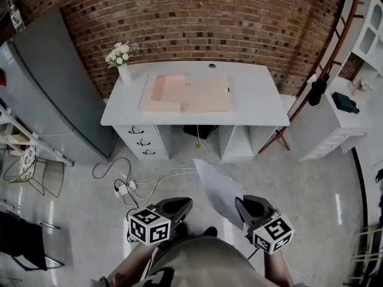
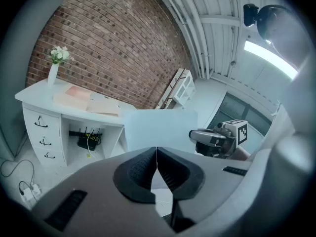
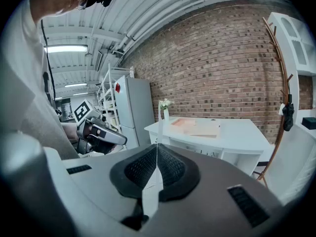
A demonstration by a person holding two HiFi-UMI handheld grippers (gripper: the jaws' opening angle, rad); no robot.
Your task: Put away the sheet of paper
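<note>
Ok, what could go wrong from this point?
Only the right gripper pinches the sheet of paper, by one edge; it could sag or slip.
Cables lie on the floor between the person and the desk: a possible trip.
The vase at the desk's left corner could get knocked.

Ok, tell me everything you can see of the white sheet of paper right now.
The white sheet of paper is plain, thin and blank on the side shown, with a slight curl. It hangs in the air, well short of the white desk, pinched at its near edge between the shut jaws of the right gripper. In the right gripper view it stands edge-on. Nothing else touches it.
</note>
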